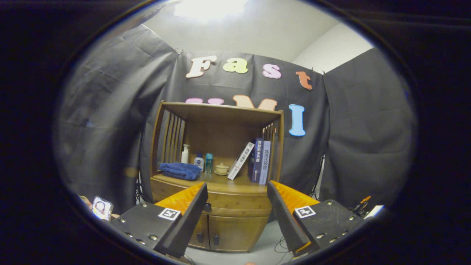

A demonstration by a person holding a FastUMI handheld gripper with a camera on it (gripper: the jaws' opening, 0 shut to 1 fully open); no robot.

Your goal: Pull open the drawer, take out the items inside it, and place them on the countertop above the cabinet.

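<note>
The claw gapes wide, holding nothing. The drawer sits closed beyond its fingers, well apart. A misaligned approach could miss the handle. On the counter above, a blue towel, bottles and books crowd the placing space.

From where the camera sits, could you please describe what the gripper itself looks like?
The handheld two-finger gripper has two wedge-shaped fingers spread apart with nothing between them, each on a black boxy block studded with silver screws. Each block carries a small square black-and-white marker tag.
</note>
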